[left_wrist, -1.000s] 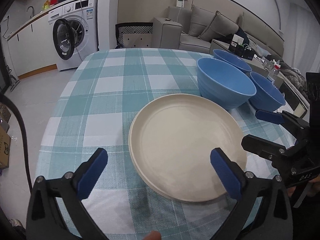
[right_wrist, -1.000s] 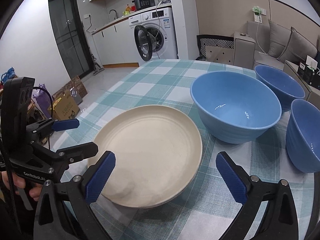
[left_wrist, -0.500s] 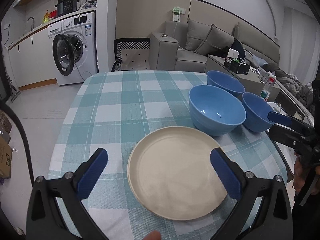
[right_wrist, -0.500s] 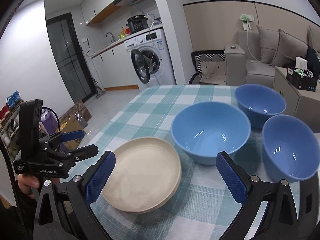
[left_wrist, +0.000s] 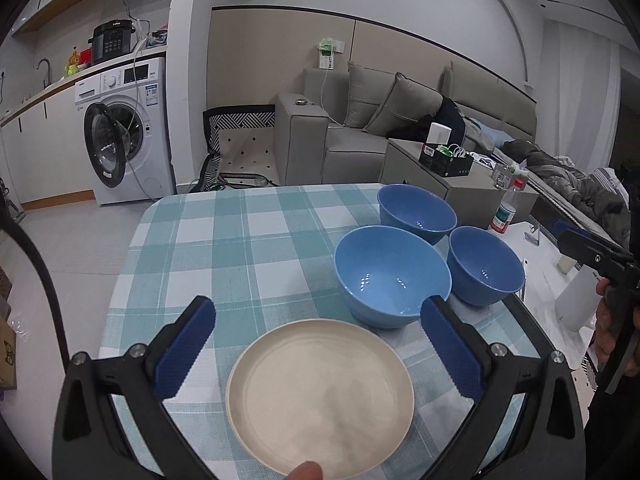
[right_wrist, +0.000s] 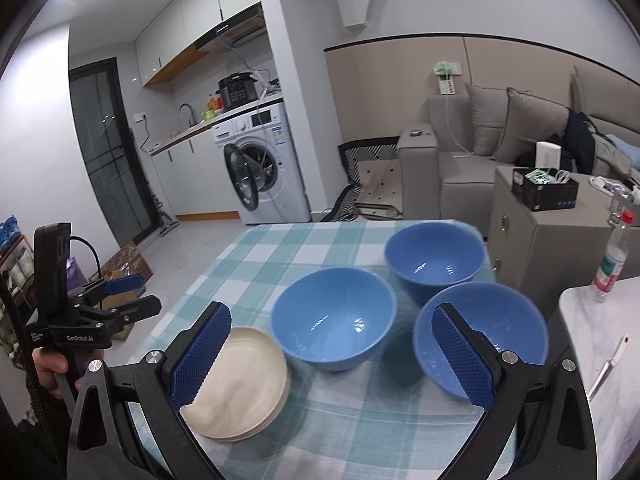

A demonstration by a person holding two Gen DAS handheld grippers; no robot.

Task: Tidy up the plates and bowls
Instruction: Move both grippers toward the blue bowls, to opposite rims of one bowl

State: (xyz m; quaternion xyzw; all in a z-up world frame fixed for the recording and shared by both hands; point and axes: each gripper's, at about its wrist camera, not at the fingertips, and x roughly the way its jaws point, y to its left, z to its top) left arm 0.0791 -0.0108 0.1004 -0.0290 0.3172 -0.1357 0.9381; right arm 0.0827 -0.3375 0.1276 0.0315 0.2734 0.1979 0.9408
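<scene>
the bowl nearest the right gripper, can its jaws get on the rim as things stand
Probably yes. The right gripper is open and empty, and the nearest blue bowl sits just past its right-hand jaw, standing apart from the other bowls, rim uncovered.

Checked table [left_wrist: 240,248] carries plates [left_wrist: 320,392], apparently stacked, and bowls [left_wrist: 392,276].

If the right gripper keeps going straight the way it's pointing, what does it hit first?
Most likely the nearest large blue bowl, which sits centred between the open right gripper fingers; depth is uncertain.
</scene>
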